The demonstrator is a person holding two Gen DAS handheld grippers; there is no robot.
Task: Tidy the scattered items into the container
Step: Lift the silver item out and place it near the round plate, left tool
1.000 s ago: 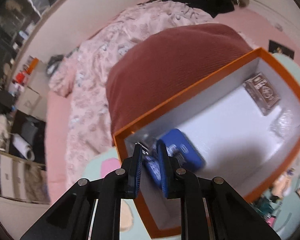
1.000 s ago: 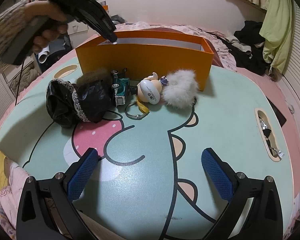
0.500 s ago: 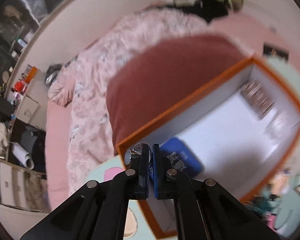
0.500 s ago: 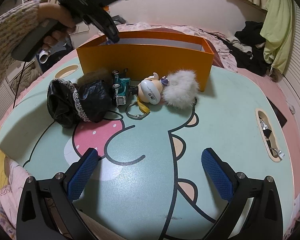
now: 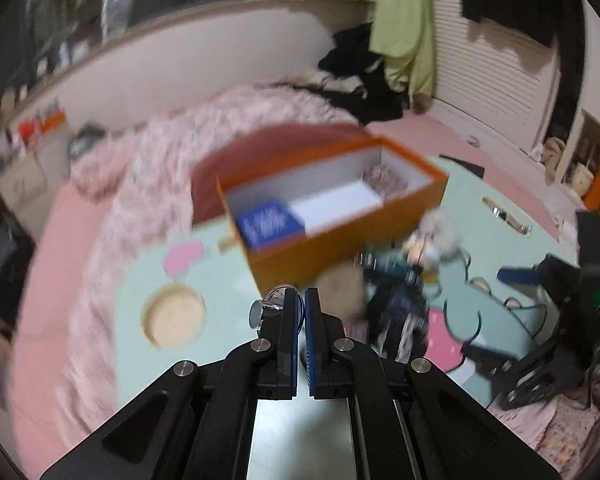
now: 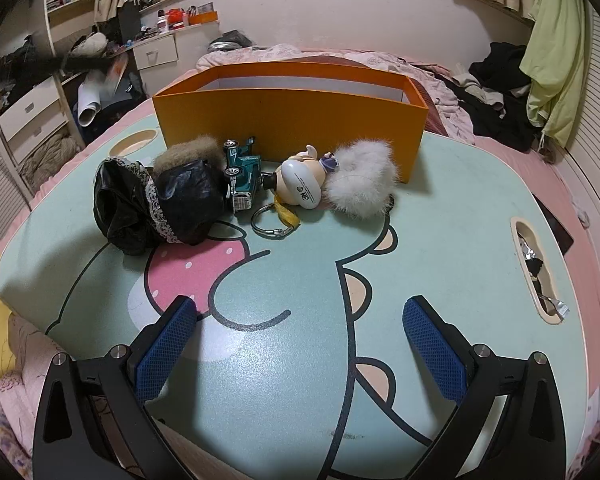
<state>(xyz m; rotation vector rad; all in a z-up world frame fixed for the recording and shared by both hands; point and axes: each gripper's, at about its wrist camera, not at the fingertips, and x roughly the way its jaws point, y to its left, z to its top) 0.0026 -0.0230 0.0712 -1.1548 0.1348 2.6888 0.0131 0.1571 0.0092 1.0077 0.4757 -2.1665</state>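
Two things already lie in the orange box (image 5: 320,256), a blue case (image 5: 270,222) at its left end. The left gripper (image 5: 299,294) is closed, so spread its jaws before lowering onto the black pouch (image 6: 160,204) nearby. The right gripper (image 6: 300,304) waits wide open. A second ago the left one hung over the box's corner; now it is drawn back over the table (image 6: 440,240).

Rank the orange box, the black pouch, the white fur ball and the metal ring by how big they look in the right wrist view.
1. orange box
2. black pouch
3. white fur ball
4. metal ring
The box sits farthest from the camera and still looks largest. The pouch lies slightly nearer than the fur ball, which may flatter it.
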